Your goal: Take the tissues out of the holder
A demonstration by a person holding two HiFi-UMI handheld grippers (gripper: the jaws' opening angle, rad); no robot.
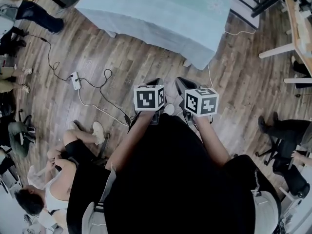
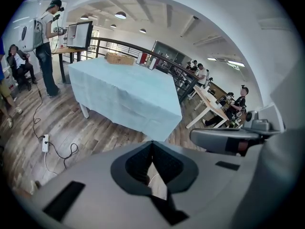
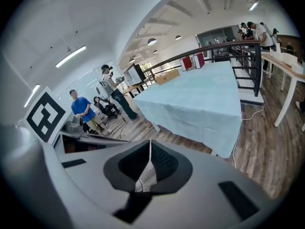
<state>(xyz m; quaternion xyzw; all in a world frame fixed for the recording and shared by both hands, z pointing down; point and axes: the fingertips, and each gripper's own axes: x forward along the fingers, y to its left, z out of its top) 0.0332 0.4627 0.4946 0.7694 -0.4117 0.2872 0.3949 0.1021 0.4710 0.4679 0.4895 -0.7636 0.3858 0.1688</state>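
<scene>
A table under a pale blue cloth (image 1: 161, 13) stands ahead of me across the wooden floor. At its far end a tan box-shaped thing (image 2: 120, 58) (image 3: 167, 77) rests on the cloth; it is too small to tell whether it is the tissue holder. Both grippers are held side by side in front of my body, short of the table's near corner. The left gripper (image 1: 155, 82) (image 2: 152, 143) has its jaws together with nothing in them. The right gripper (image 1: 181, 82) (image 3: 150, 142) is likewise shut and empty. No tissues can be made out.
A power strip with trailing cables (image 1: 75, 80) lies on the floor at the left. People sit low at the left (image 1: 29, 199), and one stands by a monitor (image 2: 45, 46). Wooden tables (image 1: 297, 28), a seated person (image 1: 287, 130) and a black railing (image 3: 248, 66) are at the right.
</scene>
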